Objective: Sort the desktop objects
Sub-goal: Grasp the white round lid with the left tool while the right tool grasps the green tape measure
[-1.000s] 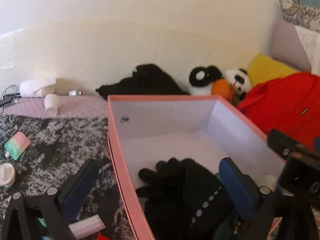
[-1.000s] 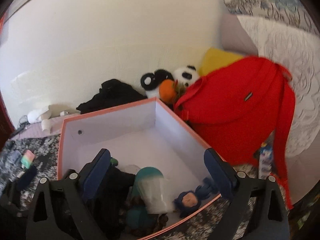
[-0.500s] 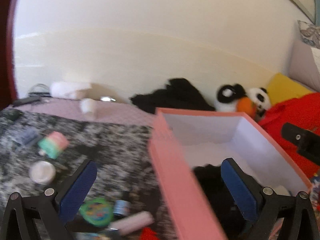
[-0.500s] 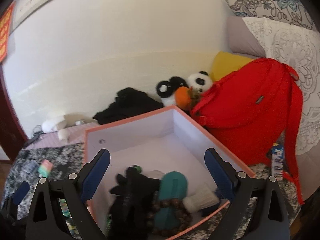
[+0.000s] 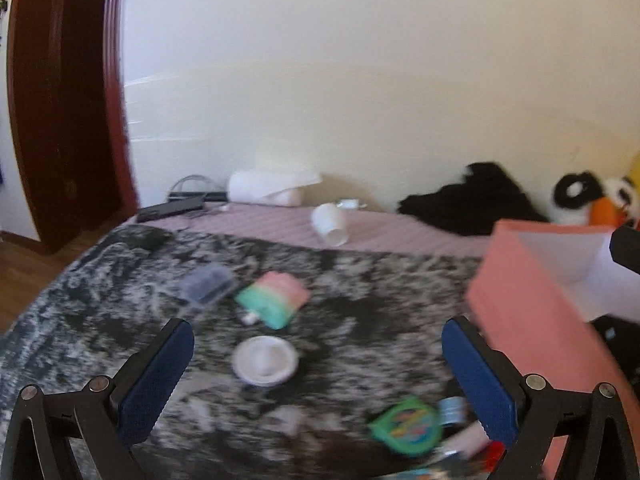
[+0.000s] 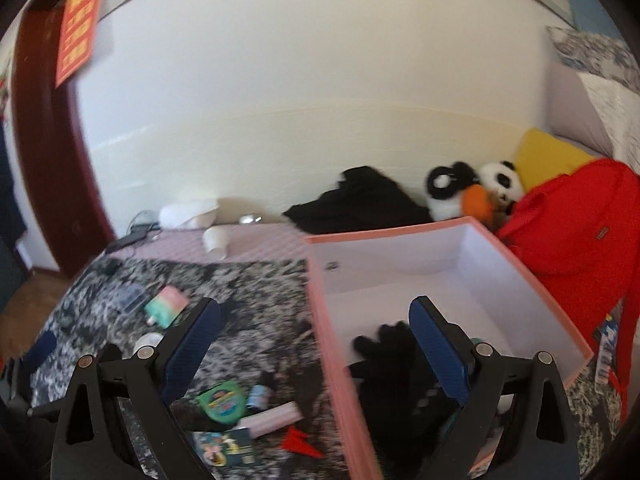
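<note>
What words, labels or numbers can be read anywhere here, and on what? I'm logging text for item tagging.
None can be read.
Red wall sign: yellow characters, too blurred.
Green round tin: printed lid, unreadable.
Printed card: picture and text too small.
Red backpack: small dark label, illegible.
Packet beside the backpack: print too small.

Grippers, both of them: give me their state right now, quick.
Left gripper: open, jaws spread wide, holding nothing, over the black-and-white patterned cover.
Right gripper: open, holding nothing, straddling the pink cardboard box's left wall.
</note>
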`<state>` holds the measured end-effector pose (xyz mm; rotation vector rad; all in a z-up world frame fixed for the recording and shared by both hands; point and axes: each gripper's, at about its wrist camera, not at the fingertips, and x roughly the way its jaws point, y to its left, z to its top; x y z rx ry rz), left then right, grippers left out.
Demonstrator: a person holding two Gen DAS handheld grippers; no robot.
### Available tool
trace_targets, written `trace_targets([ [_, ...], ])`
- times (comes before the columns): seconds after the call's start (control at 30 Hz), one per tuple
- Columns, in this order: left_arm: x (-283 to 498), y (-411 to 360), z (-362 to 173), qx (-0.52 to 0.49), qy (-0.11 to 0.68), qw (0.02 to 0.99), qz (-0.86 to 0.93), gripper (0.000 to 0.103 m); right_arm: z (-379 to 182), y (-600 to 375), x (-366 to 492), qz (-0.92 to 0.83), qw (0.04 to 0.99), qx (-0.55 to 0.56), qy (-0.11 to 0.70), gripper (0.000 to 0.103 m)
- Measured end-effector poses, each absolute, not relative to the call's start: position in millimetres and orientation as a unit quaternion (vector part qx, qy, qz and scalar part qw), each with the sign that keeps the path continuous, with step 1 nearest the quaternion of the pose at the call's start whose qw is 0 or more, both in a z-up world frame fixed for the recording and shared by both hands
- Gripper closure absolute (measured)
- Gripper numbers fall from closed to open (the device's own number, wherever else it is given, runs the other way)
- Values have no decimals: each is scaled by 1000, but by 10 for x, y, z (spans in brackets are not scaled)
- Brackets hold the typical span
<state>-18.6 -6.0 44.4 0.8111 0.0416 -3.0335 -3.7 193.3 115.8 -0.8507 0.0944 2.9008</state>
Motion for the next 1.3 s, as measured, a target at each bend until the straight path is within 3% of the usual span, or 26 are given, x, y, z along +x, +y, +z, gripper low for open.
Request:
trace_targets([
  [0.13, -342, -251, 251, 277, 8, 6, -961, 1, 1022, 1621, -186, 952, 15, -304, 22, 6],
  [0.27, -598, -445, -66, 316, 20, 10, -948, 1, 786, 1432, -381, 932, -88, -348, 57, 8],
  [0.33, -705, -459, -155, 328, 29, 7, -944, 1, 657, 1393, -465, 920, -114, -368, 74, 22],
  [0.37, -758, -466, -200, 334, 34, 5, -942, 1, 591, 1395, -506, 915, -121, -376, 82, 39],
  [0.4, -811, -473, -245, 339, 38, 4, -940, 1, 524, 1397, -548, 910, -128, -385, 90, 48],
  [0.63, -1184, -507, -553, 379, 68, -8, -923, 1, 102, 1411, -812, 872, -155, -451, 111, 44],
  [0.7, -1290, -430, -608, 386, 65, -13, -920, 1, 2, 1400, -861, 866, -157, -465, 96, 38],
  [0.97, -1652, -257, -1092, 445, 22, 16, -895, 1, -163, 1345, -925, 860, -160, -482, 58, 32],
  [1.0, -1658, -261, -1101, 443, 22, 14, -896, 7, -182, 1338, -931, 859, -160, -483, 54, 32],
  [1.03, -1649, -295, -1068, 436, 29, 12, -900, 36, -201, 1331, -938, 858, -161, -485, 49, 32],
  [1.07, -1638, -345, -1038, 429, 39, 10, -902, 39, -219, 1324, -945, 857, -161, -487, 45, 32],
  [1.3, -1499, -846, -765, 412, 133, 14, -901, 39, -282, 1162, -960, 857, -161, -489, 11, 32],
])
